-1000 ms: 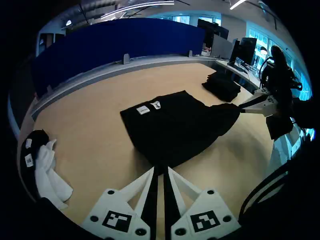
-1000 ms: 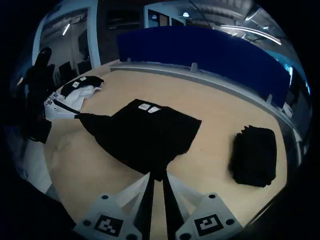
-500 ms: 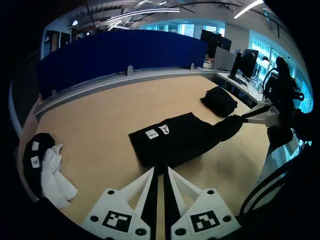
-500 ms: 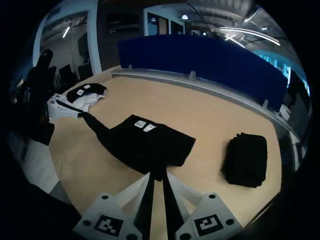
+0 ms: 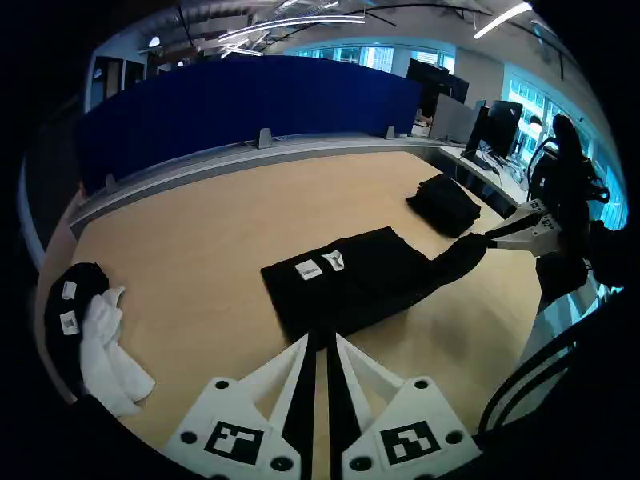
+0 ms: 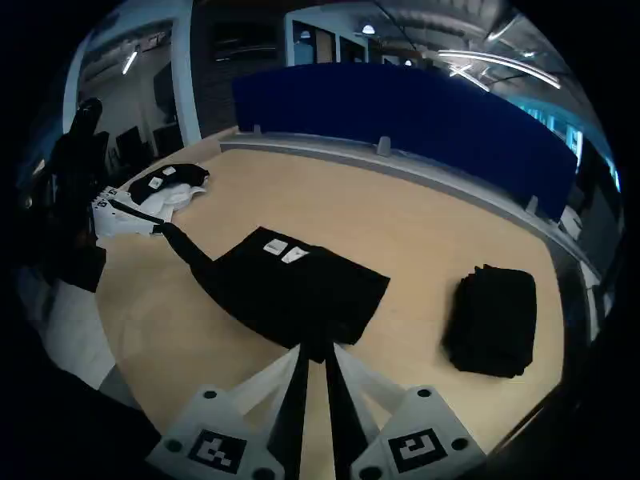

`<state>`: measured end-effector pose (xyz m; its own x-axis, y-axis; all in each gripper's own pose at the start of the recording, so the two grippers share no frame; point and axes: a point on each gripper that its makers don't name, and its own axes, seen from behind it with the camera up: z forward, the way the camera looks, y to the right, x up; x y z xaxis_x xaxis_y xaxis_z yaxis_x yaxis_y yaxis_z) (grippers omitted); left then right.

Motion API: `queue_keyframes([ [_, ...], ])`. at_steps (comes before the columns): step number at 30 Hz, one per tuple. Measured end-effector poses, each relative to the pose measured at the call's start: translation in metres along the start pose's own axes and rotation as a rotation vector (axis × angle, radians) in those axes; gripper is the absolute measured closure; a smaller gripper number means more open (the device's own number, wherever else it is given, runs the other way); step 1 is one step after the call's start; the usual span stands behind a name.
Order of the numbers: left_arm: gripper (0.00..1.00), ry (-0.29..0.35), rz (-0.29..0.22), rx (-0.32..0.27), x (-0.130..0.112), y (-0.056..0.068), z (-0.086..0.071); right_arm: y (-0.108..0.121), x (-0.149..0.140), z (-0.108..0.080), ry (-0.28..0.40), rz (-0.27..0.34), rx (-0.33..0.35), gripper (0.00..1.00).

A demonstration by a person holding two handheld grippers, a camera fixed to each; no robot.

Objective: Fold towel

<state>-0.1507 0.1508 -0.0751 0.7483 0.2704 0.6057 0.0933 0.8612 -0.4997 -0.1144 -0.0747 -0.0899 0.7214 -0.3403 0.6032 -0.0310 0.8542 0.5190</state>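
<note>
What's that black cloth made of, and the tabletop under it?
The black towel looks like soft matte fabric, perhaps cotton: it drapes limply where its corners are lifted and carries small white tags. The pale tan tabletop seems smooth wood-look laminate with a slight sheen; real wood cannot be ruled out.

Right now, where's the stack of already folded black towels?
In the left gripper view the folded stack lies on the wooden table at far right, just beyond the right end of the black towel.
</note>
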Motion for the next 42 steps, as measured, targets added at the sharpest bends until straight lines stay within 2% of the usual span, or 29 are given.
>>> queue_keyframes([
  [11,0.91,-0.002,0.0,0.025,0.019,-0.017,0.029,0.026,0.019,0.03,-0.012,-0.001,-0.015,0.85],
  [24,0.91,-0.024,-0.003,0.041,0.035,-0.038,0.082,0.061,0.028,0.078,-0.054,0.041,-0.031,0.85],
  [33,0.91,-0.072,-0.001,0.04,0.022,-0.05,0.111,0.073,0.014,0.107,-0.102,0.061,-0.03,0.85],
  [42,0.91,-0.113,0.006,0.045,0.005,-0.056,0.129,0.076,0.001,0.126,-0.126,0.106,-0.028,0.85],
])
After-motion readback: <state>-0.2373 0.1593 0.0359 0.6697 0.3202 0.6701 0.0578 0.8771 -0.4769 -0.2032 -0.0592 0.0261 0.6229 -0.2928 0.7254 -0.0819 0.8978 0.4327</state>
